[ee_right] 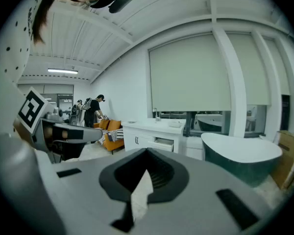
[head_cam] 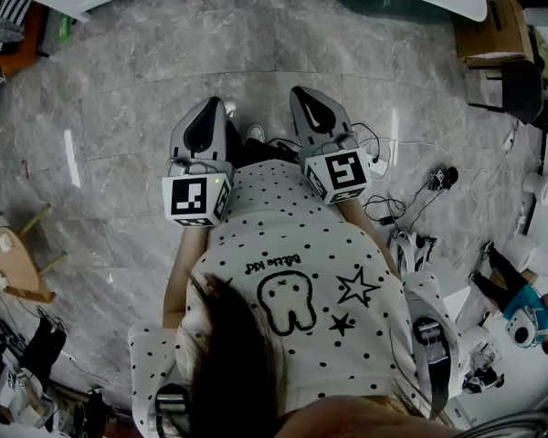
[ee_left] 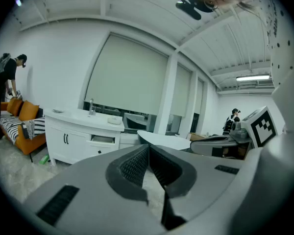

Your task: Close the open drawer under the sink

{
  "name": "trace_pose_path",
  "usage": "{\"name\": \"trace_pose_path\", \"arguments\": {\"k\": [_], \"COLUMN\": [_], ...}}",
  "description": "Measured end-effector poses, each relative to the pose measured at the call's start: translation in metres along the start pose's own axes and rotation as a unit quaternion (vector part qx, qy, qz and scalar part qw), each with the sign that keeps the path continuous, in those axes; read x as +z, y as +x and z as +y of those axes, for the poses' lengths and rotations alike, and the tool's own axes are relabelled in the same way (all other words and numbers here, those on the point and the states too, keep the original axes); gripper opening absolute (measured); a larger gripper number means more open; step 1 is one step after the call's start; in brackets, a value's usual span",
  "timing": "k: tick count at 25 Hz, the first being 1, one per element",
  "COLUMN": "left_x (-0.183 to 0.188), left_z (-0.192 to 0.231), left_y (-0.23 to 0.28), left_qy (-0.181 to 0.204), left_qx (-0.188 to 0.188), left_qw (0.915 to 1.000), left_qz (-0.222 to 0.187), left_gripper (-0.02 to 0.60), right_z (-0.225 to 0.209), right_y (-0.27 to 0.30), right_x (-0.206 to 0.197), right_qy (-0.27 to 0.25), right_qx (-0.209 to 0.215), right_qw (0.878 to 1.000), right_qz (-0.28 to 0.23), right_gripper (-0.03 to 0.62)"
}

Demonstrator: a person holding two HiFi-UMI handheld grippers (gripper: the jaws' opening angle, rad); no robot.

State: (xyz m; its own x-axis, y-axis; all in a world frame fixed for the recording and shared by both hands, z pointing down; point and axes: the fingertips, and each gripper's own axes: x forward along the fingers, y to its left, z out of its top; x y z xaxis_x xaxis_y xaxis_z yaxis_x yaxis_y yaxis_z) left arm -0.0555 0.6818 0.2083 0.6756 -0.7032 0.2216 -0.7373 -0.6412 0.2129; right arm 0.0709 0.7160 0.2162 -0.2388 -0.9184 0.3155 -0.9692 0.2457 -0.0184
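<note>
- The grey marbled floor (head_cam: 119,108) fills the head view, and the person stands on it, well away from the furniture.
- A dark bathtub (ee_right: 245,163) with a white rim stands to the right of the cabinet in the right gripper view.
- The white cabinet (ee_left: 73,141) stands against the far wall under the big shaded window, with a faucet (ee_left: 91,105) upright on its top surface.
- An orange sofa (ee_left: 20,119) sits just left of the cabinet, with a person standing beside it.
- The left claw (ee_left: 148,147) is held out in front of the person's dotted shirt (head_cam: 283,245). Its 2 ribbed jaws are pressed together at the tips with nothing between them.
- The right claw (ee_right: 147,152) is held beside the left 1, a little apart. Its jaws also meet at the tips and hold nothing.
- The drawer (ee_left: 103,139) is in the cabinet's top row, right of the 2 doors. It is pulled partly out, showing a dark gap, and is far from both claws.
</note>
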Motion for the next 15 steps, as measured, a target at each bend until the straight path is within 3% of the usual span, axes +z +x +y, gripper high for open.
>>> {"name": "trace_pose_path", "arguments": {"k": [15], "left_x": [0.000], "left_z": [0.010], "left_y": [0.018], "left_qy": [-0.007], "left_qx": [0.008], "left_qw": [0.9999], "left_qz": [-0.001], "left_gripper": [0.014], "right_z": [-0.007], "right_y": [0.021], "right_x": [-0.001], "right_qy": [-0.008], "right_qx": [0.016], "right_qw": [1.000], "right_qz": [0.008], "right_gripper": [0.015]}}
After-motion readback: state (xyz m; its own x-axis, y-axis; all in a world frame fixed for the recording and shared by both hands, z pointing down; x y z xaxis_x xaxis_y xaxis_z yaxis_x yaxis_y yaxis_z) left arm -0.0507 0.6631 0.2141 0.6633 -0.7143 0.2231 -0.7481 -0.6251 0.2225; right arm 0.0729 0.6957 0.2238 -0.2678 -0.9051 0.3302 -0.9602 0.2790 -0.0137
